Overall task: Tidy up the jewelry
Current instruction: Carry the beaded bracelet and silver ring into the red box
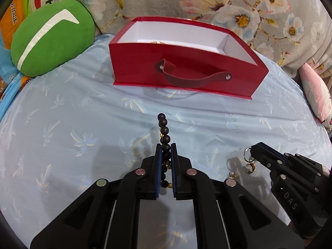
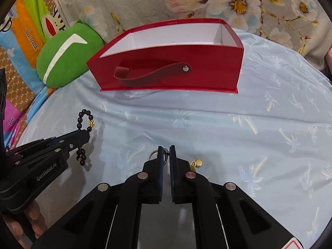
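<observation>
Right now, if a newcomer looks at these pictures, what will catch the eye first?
First the red box, open-topped, at the back of the blue sheet. Next the dark bead bracelet, clamped in the left gripper. Then the right gripper, closed on a thin chain with rings.
</observation>
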